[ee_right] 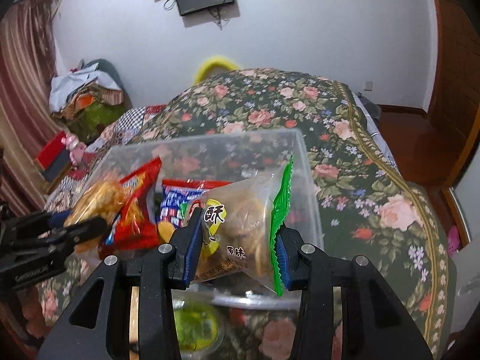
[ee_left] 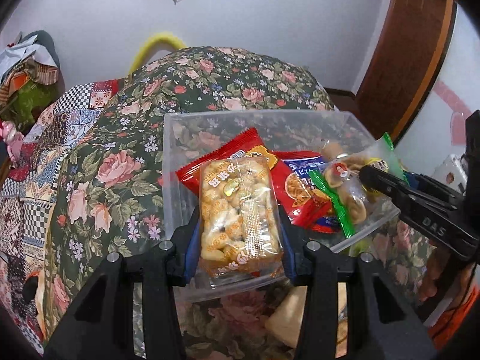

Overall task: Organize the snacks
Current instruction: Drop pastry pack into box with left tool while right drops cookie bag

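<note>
On the flowered bedspread (ee_left: 114, 162) sits a clear plastic bin (ee_left: 174, 156), its near edge under both grippers. Inside it lie a red snack packet (ee_left: 237, 147) and a blue-and-red packet (ee_left: 303, 165). The left gripper (ee_left: 240, 234) is clamped on a clear pack of puffed-rice cake (ee_left: 237, 204), held over the bin's near wall. The right gripper (ee_right: 237, 249) pinches a green-edged bag of biscuits (ee_right: 240, 222) between its blue pads (ee_right: 192, 252), also above the bin.
</note>
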A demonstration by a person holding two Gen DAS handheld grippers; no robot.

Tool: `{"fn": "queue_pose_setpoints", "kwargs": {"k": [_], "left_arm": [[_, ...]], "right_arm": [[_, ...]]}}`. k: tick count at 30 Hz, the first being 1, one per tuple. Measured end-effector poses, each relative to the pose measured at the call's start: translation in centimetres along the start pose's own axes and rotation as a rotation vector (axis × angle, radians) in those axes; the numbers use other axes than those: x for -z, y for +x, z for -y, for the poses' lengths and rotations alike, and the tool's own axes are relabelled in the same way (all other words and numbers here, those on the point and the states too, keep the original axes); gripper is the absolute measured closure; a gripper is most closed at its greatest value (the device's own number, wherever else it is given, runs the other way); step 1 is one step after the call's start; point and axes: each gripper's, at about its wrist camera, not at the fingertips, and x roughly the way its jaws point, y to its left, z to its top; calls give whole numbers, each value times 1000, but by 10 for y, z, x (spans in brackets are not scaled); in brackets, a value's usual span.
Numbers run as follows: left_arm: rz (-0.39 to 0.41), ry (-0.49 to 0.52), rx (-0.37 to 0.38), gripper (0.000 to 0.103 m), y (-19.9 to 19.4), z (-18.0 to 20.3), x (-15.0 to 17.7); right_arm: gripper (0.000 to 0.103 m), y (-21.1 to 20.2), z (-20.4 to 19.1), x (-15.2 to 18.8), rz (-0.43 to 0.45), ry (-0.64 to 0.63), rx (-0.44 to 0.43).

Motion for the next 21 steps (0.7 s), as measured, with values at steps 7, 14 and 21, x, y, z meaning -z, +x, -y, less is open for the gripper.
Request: {"fn": "queue_pose_setpoints", "kwargs": {"k": [7,14,21], "left_arm": [[-18,35,-85,57,-6,-1,6],[-14,40,-62,57,-11,-10,9],[9,46,-39,41,-18,-2,11]], "right_arm": [[64,-10,-19,10,-53,-100,20],[58,-9,-16,15,-58,-74,16],[33,-23,-14,18,-46,-65,15]]}}
